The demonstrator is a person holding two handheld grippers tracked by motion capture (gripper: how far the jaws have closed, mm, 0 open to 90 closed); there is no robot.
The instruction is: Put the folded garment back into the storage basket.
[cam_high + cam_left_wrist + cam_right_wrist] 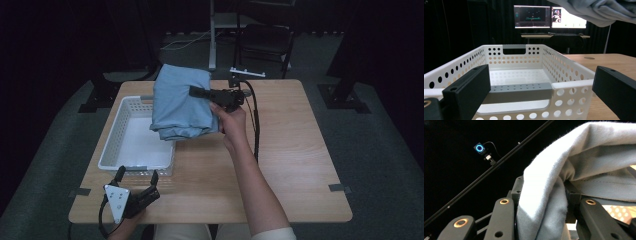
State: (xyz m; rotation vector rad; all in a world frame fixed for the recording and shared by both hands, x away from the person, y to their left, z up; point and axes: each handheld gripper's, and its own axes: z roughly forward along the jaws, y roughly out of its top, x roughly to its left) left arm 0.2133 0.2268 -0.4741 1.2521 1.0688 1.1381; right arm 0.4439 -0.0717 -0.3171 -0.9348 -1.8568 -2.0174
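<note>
The right tongs (196,91) are clamping the folded blue cloth (180,102) at the white basket's (114,131) 2 o'clock corner, where a drooping fold risks snagging the rim and unfolding, while the left tongs (137,175) are idling apart at 6 o'clock.

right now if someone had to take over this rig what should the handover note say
Right claw: shut on the folded blue cloth, holding it in the air over the far right corner of the white basket; the right gripper view shows the fabric bunched between the jaws.
Left claw: open, holding nothing, at the near edge of the table, pointed at the basket's near grey handle.
Done: cloth is folded and lifted.
Left: the basket has nothing in it, so probably lower the cloth inside and release; the left claw could steady the basket if it slides.
</note>
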